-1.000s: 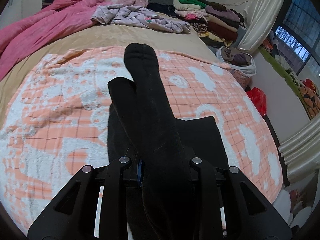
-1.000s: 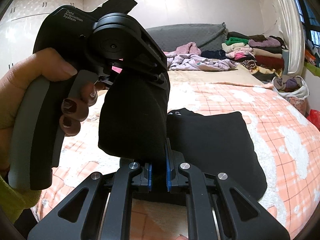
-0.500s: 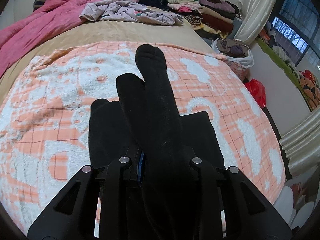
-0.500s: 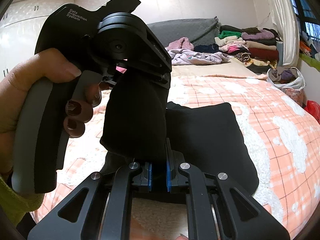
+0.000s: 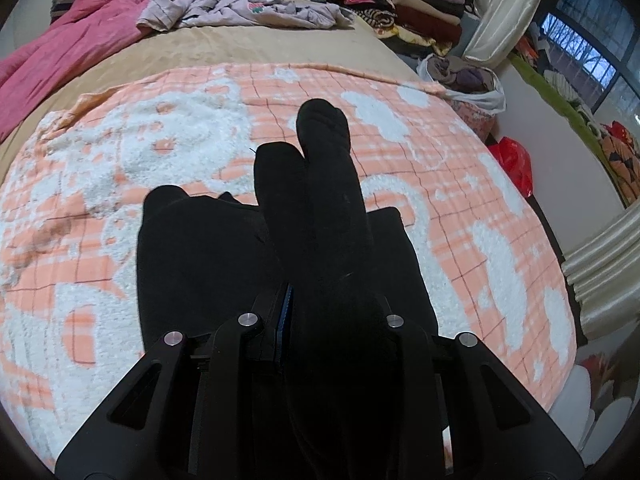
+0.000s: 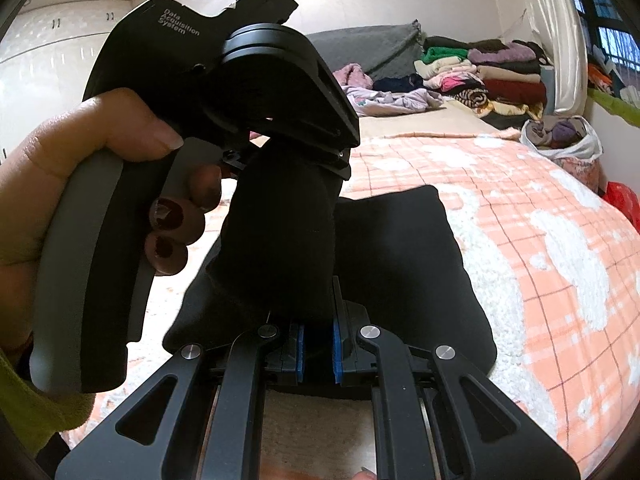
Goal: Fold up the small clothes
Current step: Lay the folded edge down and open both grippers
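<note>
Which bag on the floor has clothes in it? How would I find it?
Start at the bed with the orange-and-white blanket and go to its far right corner, just below the tall stack of folded clothes. The white plastic bag sits there on the floor, stuffed with purple and grey clothes. The red bag nearby is closer and shiny red.

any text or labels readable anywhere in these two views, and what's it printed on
"Data Acquisition System": small white print on the black body of the left gripper's handle unit, seen in the right wrist view.
Nothing else is readable: the black socks, the orange checked blanket and the stacked clothes show no legible words or numbers.
</note>
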Demonstrator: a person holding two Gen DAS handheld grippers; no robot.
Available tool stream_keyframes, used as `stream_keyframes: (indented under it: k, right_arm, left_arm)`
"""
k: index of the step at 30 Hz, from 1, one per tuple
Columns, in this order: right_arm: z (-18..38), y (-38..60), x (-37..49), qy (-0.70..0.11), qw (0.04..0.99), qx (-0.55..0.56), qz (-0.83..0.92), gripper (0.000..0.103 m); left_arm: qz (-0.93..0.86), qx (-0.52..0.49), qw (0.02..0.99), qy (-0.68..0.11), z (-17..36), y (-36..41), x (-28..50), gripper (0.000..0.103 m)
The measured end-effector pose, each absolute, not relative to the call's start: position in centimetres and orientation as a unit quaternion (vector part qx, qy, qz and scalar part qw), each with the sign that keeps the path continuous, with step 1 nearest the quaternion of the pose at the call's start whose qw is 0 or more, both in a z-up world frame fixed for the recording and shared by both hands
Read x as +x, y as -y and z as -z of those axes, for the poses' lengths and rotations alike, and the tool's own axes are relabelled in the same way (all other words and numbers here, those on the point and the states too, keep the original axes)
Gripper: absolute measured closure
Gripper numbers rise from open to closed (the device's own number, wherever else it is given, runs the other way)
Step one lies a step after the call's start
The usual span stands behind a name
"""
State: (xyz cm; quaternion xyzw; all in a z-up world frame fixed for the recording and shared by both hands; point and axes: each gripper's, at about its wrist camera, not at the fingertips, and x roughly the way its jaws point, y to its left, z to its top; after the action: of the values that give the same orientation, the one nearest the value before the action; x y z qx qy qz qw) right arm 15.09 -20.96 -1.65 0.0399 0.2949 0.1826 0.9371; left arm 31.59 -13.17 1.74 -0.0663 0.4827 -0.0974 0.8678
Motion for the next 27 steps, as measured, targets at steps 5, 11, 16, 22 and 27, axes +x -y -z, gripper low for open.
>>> stream_keyframes:
  k: [5,11,16,22,27]
  right_arm:
    - [2.2,21.7,15.6,-0.302,0.935,0.049,-0.181,0.094]
    - [3.1,22.5,16.2,-0.316,0.929,0.066,-0.181,0.094]
    - [3.7,23.3,16.7,-0.328,0.923,0.085,-0.181,0.094]
    - [3.8,23.3,16.9,-0.335,0.92,0.091,-0.182,0.094]
    - [4.3,24.4,18.2,-0.352,0.91,0.118,-0.183,0.094]
  left_arm:
    - [0.099,-0.06,0.865,-0.488,-1.0,14.2,32.1,0.085]
    - [0.099,-0.046,0.86,-0.498,0.1,15.4,32.7,0.079]
    - [0.107,-0.034,0.858,-0.501,0.5,16.4,32.9,0.063]
    - [0.129,-0.026,0.852,-0.507,0.5,17.5,32.9,0.037]
    - [0.178,-0.078,0.854,-0.483,-1.6,16.7,31.7,0.025]
